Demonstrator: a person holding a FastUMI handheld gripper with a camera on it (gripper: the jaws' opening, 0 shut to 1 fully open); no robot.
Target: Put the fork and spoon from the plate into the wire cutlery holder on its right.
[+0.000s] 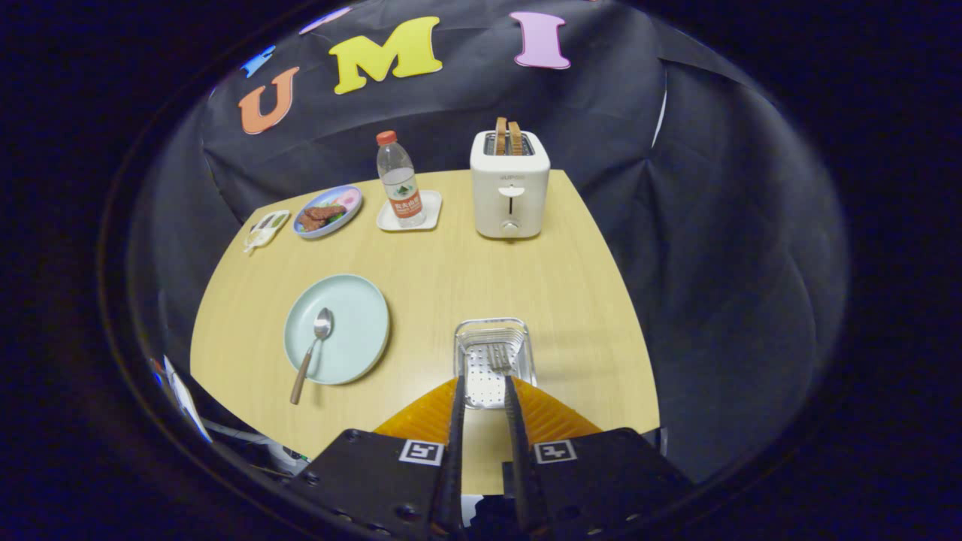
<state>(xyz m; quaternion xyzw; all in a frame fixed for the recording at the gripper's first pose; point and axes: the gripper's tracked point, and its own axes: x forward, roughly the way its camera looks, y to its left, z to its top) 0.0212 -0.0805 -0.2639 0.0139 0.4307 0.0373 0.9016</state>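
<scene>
A spoon [316, 342] with a wooden handle lies on the pale green plate [361, 315], its handle sticking out over the plate's near rim. To the plate's right stands the wire cutlery holder [526, 353], and the fork [498, 356] rests inside it, tines pointing away from me. My gripper [484, 382] hovers over the holder's near end. Its two fingers stand a little apart, and through the gap I see only the holder's perforated bottom. The fork's handle is hidden near the right fingertip [510, 385].
At the table's back stand a white toaster [509, 188] with two slices in it, a water bottle [399, 180] on a small white tray, a blue plate of food [328, 211] and a small dish [264, 229]. The table's right edge lies close beyond the holder.
</scene>
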